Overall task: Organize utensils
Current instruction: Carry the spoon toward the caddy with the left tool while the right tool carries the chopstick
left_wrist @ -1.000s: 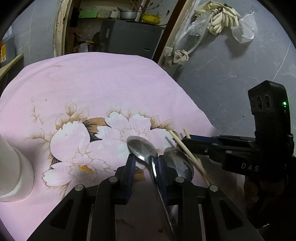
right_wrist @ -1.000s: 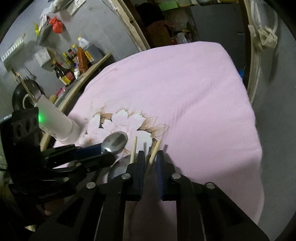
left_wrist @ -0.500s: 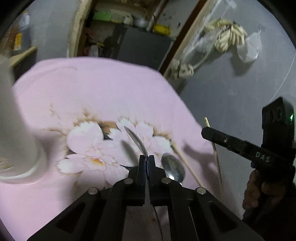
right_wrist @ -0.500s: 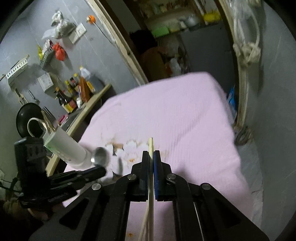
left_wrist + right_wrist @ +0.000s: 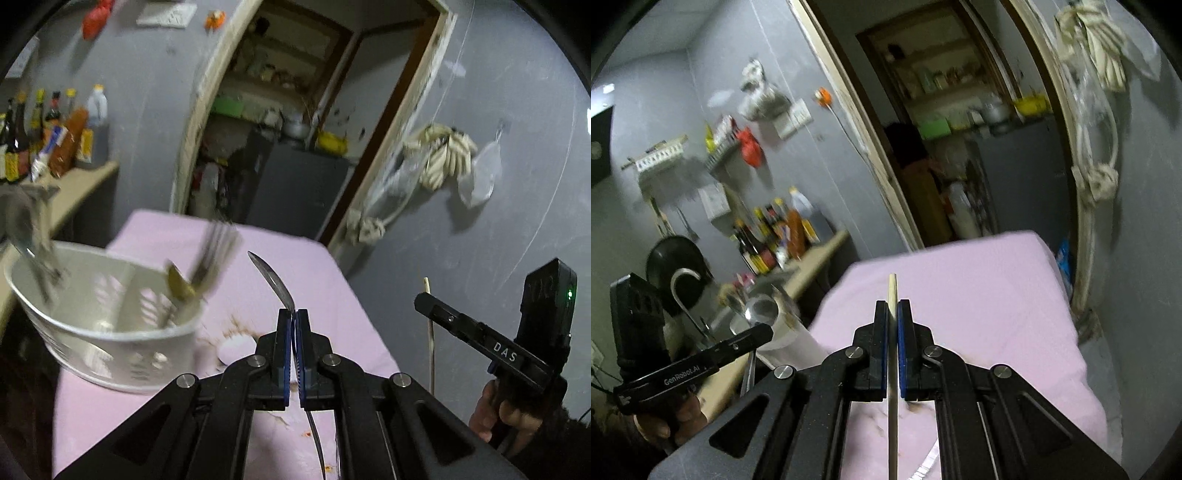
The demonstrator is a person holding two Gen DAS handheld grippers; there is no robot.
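Gripping a spoon [image 5: 275,282] edge-on, my left claw [image 5: 294,325] is closed tight, so the bowl shows only as a thin curved sliver rising past the tips while the handle runs down under the claw and out of sight. My right claw [image 5: 894,314] is likewise clamped on a chopstick [image 5: 892,295], whose tip pokes just past the pads; its lower end leaves the picture at the bottom. Both utensils are held in the air over the pink cloth [image 5: 314,266]. To the left in the left view stands a white holder [image 5: 110,332], perforated, with a fork [image 5: 214,251] and other cutlery leaning inside, all badly blurred, so I cannot count the pieces. In that same view the right claw enters from the right, the chopstick a pale upright line beside it. In the right view the holder is mostly hidden behind the left claw. Bottles [image 5: 772,236] line a far shelf, smeared by motion.
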